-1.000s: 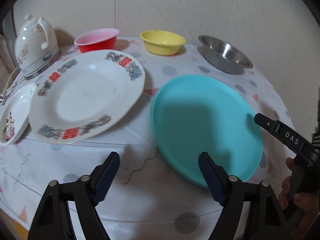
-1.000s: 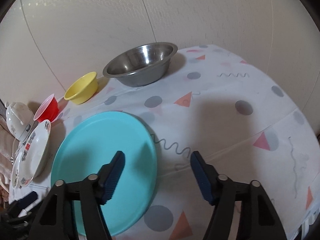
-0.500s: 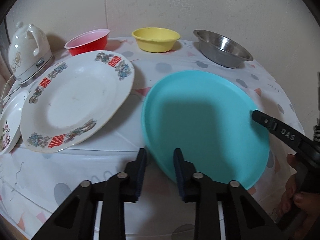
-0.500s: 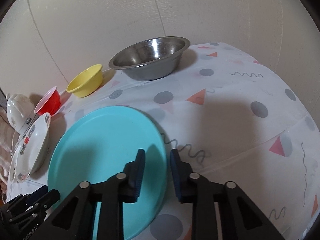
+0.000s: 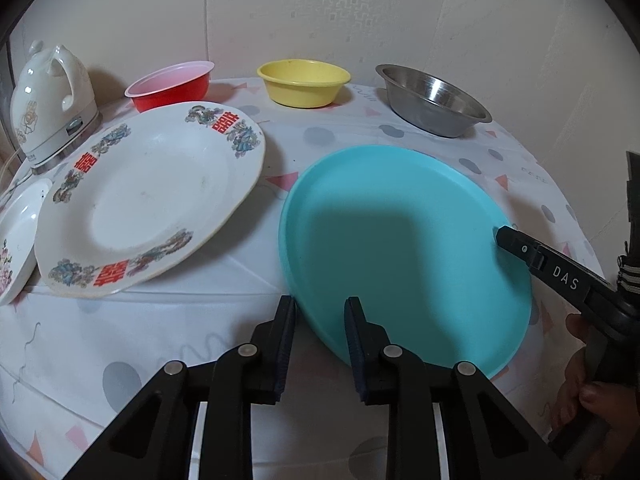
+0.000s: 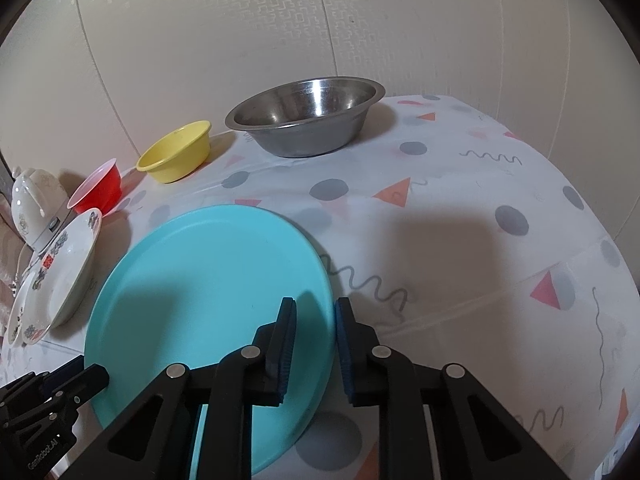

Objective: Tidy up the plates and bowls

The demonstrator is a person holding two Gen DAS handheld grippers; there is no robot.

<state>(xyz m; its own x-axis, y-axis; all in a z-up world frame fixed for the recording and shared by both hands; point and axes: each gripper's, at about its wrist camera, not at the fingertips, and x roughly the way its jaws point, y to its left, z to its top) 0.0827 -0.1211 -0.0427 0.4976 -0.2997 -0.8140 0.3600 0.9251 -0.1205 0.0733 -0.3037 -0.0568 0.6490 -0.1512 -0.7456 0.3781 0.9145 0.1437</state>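
Observation:
A turquoise plate [image 5: 404, 248] lies on the patterned tablecloth; it also shows in the right wrist view [image 6: 208, 292]. My left gripper [image 5: 320, 312] is shut on the plate's near-left rim. My right gripper [image 6: 316, 316] is shut on its right rim, and its finger shows in the left wrist view [image 5: 532, 256]. A large white plate with red and blue decoration [image 5: 152, 196] lies to the left, overlapping a small white plate [image 5: 16, 244]. A red bowl [image 5: 172, 86], a yellow bowl [image 5: 304, 82] and a steel bowl [image 5: 432, 98] stand along the back wall.
A white electric kettle [image 5: 52, 100] stands at the back left by the wall. The table edge curves round on the right [image 6: 592, 320]. A wall closes the back of the table.
Both grippers were wide open one second ago and have closed onto the turquoise plate's rim, left on the near-left edge, right on the right edge. The plate's near edge appears slightly raised.

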